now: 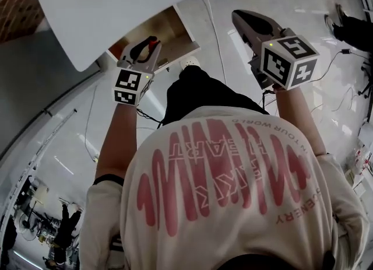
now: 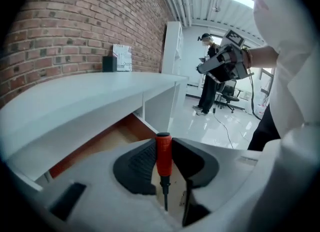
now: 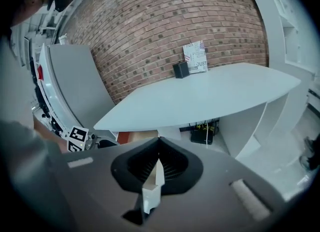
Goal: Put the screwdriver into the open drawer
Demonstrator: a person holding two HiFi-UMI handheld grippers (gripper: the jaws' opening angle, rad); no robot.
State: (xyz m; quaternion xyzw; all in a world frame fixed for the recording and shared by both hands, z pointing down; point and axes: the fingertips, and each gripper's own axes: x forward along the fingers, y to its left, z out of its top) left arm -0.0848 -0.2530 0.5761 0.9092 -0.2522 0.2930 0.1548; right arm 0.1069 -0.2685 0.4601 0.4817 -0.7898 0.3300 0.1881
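1. Left gripper view settles the main point. The left gripper, a pale grey shell with a black ribbed lining, has its jaws pinching the red plastic handle of a small screwdriver, and the thin dark shaft points back toward the camera
2. Beyond the jaws lies the open drawer, a shallow box with a light wooden floor and reddish-brown sides, pulled out from under a white desk top. The screwdriver is short of the drawer and above it. It is not inside and touches no part of it
3. In the head view the same gripper hangs close to the drawer's front, with the tool's handle tilted toward the opening
4. The right gripper, dark grey, has its jaws pressed together with nothing between them. It stands well to the right of the drawer and, as far as I can judge, takes no part in the carrying
5. Progress, by my reckoning: the tool is picked up, the drawer is already open, and the carry is nearly complete. What is left is to lower the tool past the drawer's front edge, spread the jaws and let it rest on the wooden floor — the drawer looks shallow under the desk top, so a low, flat entry seems wise
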